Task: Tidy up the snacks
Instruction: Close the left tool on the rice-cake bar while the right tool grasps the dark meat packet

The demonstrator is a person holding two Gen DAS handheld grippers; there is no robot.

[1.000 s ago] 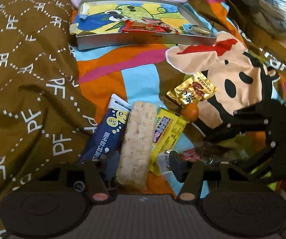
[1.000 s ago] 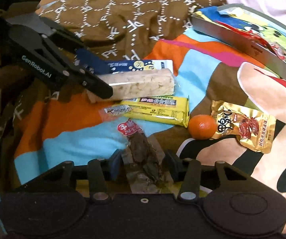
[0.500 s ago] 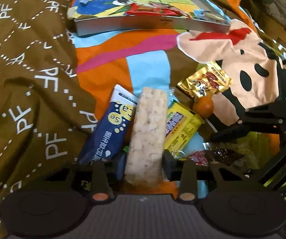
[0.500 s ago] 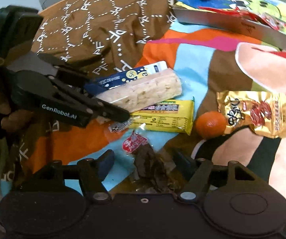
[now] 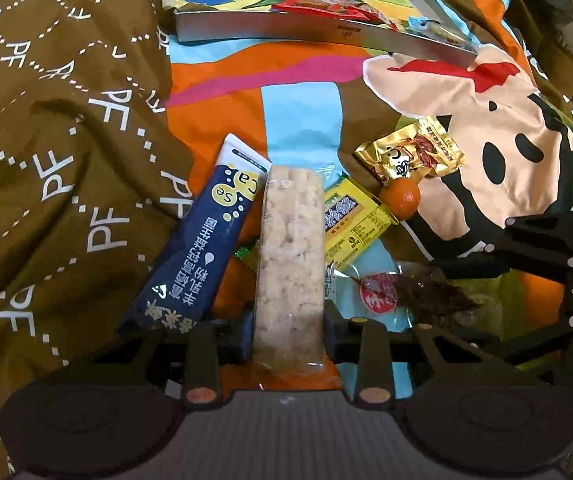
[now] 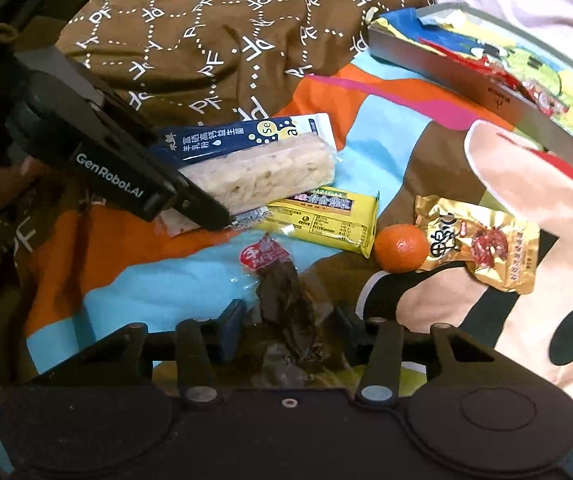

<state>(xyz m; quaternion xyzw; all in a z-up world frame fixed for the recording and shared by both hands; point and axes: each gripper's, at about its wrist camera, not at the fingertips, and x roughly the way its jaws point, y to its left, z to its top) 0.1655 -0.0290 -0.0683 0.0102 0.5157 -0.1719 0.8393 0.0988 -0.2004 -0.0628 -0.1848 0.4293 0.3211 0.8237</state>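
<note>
A long puffed rice bar [image 5: 290, 256] in clear wrap lies on the colourful blanket, and my left gripper [image 5: 288, 336] is shut on its near end. From the right wrist view, the same left gripper [image 6: 206, 204] clamps the rice bar [image 6: 262, 172] from the left. A clear packet of dark dried snack with a red label [image 6: 282, 292] sits between the pads of my right gripper [image 6: 288, 320], which is shut on it. That right gripper [image 5: 430, 300] also shows at the right of the left wrist view. A cartoon-printed metal tin [image 5: 286, 30] holding red wrappers stands at the far end.
Beside the rice bar lie a dark blue sachet [image 5: 202, 248], a yellow bar [image 5: 350, 220], a small orange [image 5: 400, 198] and a gold packet [image 5: 410, 154]. A brown patterned blanket [image 5: 66, 140] is bunched up on the left.
The left jaws have narrowed onto the rice bar. The right jaws widened half a second ago and have narrowed again around the dark packet. Both views have shifted closer to the tin.
</note>
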